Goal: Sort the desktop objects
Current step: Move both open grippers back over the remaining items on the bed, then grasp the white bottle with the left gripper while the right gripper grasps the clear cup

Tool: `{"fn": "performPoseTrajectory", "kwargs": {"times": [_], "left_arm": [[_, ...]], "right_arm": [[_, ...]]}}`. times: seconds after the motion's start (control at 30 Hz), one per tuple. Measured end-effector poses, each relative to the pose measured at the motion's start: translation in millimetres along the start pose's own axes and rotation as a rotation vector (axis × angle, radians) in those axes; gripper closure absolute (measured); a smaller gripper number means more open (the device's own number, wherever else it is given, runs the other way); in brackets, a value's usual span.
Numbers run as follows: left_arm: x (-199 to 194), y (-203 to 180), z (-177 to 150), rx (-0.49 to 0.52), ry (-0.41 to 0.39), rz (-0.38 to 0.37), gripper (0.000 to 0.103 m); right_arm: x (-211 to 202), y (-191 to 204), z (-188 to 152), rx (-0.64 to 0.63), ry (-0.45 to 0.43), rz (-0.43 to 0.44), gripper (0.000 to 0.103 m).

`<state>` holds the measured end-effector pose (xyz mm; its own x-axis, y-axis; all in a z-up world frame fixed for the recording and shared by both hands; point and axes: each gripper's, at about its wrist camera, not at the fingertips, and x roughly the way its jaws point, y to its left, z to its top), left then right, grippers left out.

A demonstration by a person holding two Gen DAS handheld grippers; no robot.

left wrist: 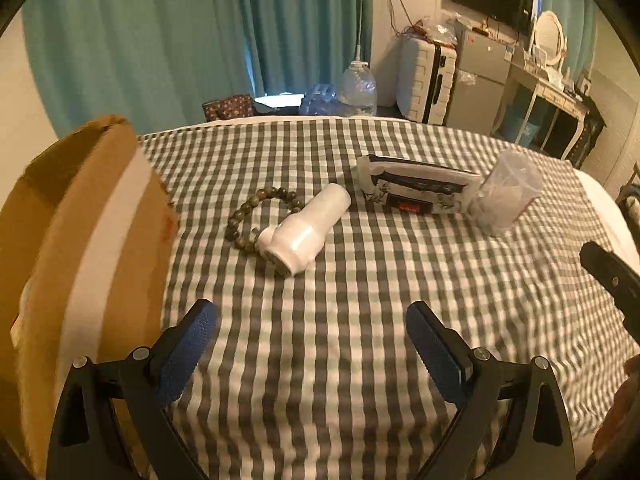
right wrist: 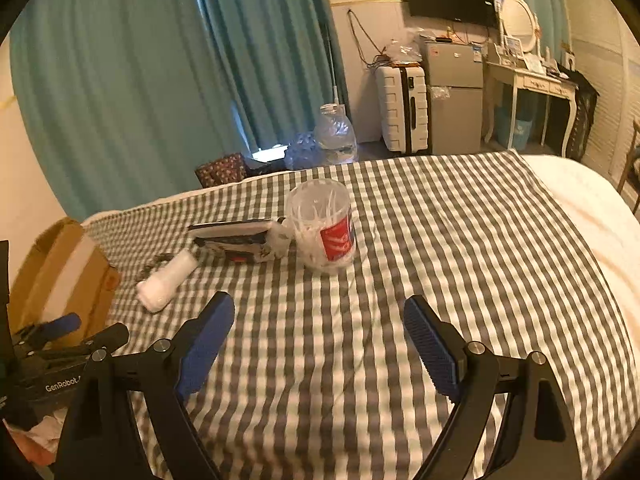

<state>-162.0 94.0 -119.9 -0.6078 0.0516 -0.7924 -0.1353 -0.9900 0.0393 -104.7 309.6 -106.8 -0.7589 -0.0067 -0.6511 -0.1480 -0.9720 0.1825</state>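
At far left I see the cardboard box [left wrist: 80, 240] standing open beside the checked cloth [left wrist: 360, 320], presumably where things get sorted; my left gripper [left wrist: 312, 320] hovers with jaws spread and empty, lined up toward the white bottle [left wrist: 304, 228], which lies on its side partly over the bead bracelet [left wrist: 256, 208]. Further right, the tissue pack [left wrist: 416, 188] touches the clear cotton-swab jar [right wrist: 324, 228]; my right gripper [right wrist: 320, 320] is likewise wide apart, holding nothing, facing that jar.

"GenRobot" is printed in white on the left gripper [right wrist: 60, 360]'s black body, seen in the right wrist view. White script on the clear jar [right wrist: 322, 224]'s red label cannot be read.
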Motion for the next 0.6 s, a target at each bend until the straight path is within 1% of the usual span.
{"fn": "performPoseTrajectory", "kwargs": {"times": [0.1,0.27,0.4,0.53,0.6], "left_arm": [[17.8,-3.4,9.2,0.017,0.001,-0.004,0.005],[50.9,-8.5,24.0,0.072,-0.011,0.029,0.005],[76.5,-4.3,35.1,0.084,0.000,0.017,0.005],[90.8,-2.0,42.1,0.106,-0.007,0.000,0.005],[97.9,-4.5,45.5,0.131,-0.018,0.015,0.005]], "right_arm": [[20.5,1.9,5.5,-0.017,0.014,0.003,0.016],[54.5,2.1,14.7,-0.055,0.026,-0.024,0.016],[80.9,-3.8,23.0,-0.049,0.038,-0.042,0.016],[98.4,-4.7,31.3,-0.045,0.033,-0.042,0.016],[104.9,-3.8,35.6,-0.051,0.022,-0.051,0.016]]}}
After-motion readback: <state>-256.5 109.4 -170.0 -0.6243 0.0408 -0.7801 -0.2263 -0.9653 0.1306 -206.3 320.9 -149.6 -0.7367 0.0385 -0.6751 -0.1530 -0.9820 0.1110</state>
